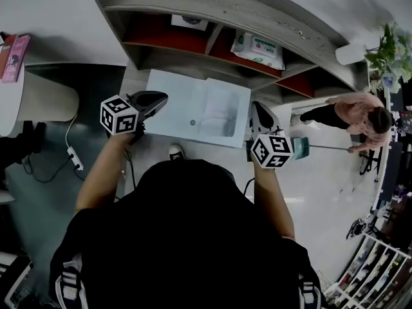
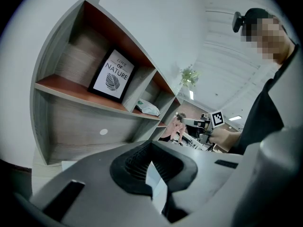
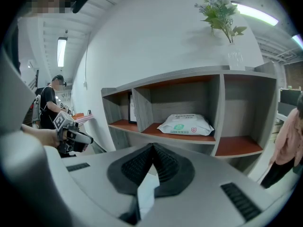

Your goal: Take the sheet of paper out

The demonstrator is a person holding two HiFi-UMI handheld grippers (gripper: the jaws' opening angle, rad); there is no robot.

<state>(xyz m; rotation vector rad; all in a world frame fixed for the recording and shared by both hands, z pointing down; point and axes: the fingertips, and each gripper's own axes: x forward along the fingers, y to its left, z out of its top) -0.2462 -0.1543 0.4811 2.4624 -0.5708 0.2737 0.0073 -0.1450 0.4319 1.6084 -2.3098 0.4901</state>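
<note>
A pale flat file pouch (image 1: 172, 108) with a small round snap hangs level in front of me, between the two grippers. A whiter sheet of paper (image 1: 225, 111) overlaps its right half. My left gripper (image 1: 153, 99) is shut on the pouch's left edge. A white sliver (image 2: 157, 186) shows between its ribbed pads (image 2: 135, 162). My right gripper (image 1: 259, 113) is shut on the right edge, which looks like the sheet. A white strip (image 3: 147, 193) runs down between its pads (image 3: 163, 164). Whether that edge also includes pouch material I cannot tell.
A curved grey shelf unit (image 1: 212, 8) with red-brown boards stands straight ahead, holding a framed leaf print (image 2: 112, 75) and a pack of wipes (image 1: 259, 49). A person with a mop (image 1: 357, 114) works at the right. A plant (image 1: 389, 50) and a round white table (image 1: 38, 98) flank the shelf.
</note>
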